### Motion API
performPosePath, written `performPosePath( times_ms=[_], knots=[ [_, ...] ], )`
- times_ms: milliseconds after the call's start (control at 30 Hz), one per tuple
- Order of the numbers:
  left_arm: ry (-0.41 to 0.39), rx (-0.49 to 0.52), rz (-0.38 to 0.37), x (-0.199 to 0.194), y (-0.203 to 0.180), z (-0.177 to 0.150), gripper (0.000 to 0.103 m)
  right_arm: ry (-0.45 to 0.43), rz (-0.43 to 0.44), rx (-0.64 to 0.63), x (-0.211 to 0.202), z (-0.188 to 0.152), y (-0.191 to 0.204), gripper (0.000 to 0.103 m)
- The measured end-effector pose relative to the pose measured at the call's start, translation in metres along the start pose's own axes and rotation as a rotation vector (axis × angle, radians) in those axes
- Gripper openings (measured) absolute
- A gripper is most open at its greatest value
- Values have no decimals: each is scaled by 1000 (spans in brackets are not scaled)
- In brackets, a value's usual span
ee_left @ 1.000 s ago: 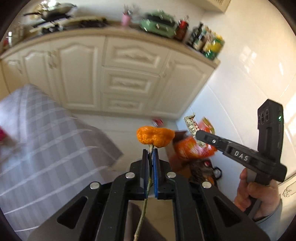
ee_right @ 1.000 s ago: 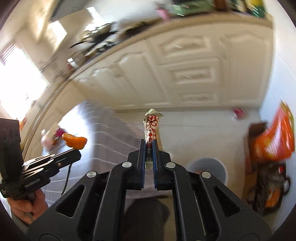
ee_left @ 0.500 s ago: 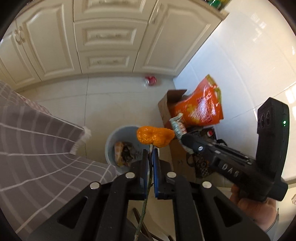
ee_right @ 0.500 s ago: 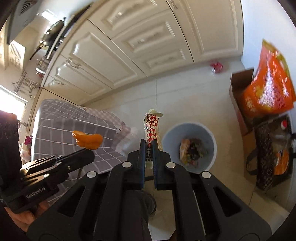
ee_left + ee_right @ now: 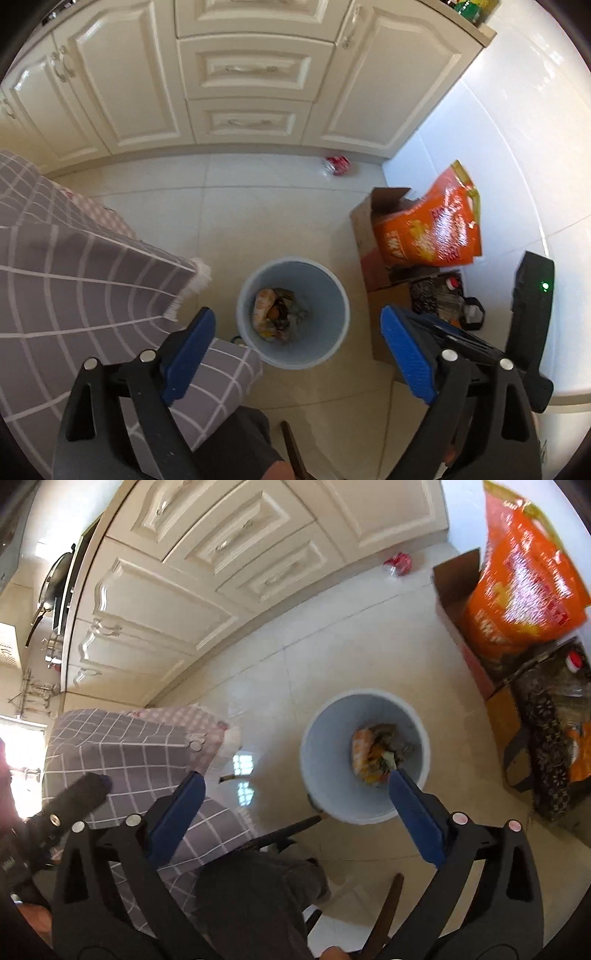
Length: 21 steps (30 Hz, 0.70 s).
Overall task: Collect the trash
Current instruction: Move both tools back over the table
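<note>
Both grippers are held over the waste bin with their jaws opening and nothing between them.

At the left, a grey checked cloth (image 5: 66, 280) is draped beside the left gripper (image 5: 295, 350), whose blue pads are spread wide. The pale blue bin (image 5: 332, 295) is seen on the tiled floor between the pads, with trash (image 5: 275, 312) lying at its bottom. Further right, the right gripper (image 5: 295, 794) is likewise released above the bin (image 5: 321, 738); an orange bag (image 5: 517, 572) is propped in a cardboard box (image 5: 452, 579).

The right hand-held gripper (image 5: 293, 786) points down at the floor, its blue-padded jaws opening with nothing between them. A round pale-blue plastic bin (image 5: 332, 794) holding crumpled wrappers (image 5: 373, 753) stands beside a grey checked tablecloth (image 5: 129, 753).
</note>
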<state>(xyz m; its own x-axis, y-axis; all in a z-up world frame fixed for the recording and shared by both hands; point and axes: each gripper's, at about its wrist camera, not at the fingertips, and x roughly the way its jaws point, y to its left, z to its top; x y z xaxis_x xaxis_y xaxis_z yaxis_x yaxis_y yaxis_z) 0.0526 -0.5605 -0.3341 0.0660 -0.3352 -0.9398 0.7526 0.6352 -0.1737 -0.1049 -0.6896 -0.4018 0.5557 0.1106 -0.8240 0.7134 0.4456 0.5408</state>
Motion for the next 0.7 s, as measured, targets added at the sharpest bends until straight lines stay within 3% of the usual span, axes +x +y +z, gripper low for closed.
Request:
performPosePath(
  times_ms=[300,700],
  knots=[
    [-62,9,8,-30,-2,-9,89,-33,-32,-10,-15,-3,8,97],
    [-191,2,-6,-97,11,-24,89,-116,-32,-99,-51,-12,64,97]
  ],
)
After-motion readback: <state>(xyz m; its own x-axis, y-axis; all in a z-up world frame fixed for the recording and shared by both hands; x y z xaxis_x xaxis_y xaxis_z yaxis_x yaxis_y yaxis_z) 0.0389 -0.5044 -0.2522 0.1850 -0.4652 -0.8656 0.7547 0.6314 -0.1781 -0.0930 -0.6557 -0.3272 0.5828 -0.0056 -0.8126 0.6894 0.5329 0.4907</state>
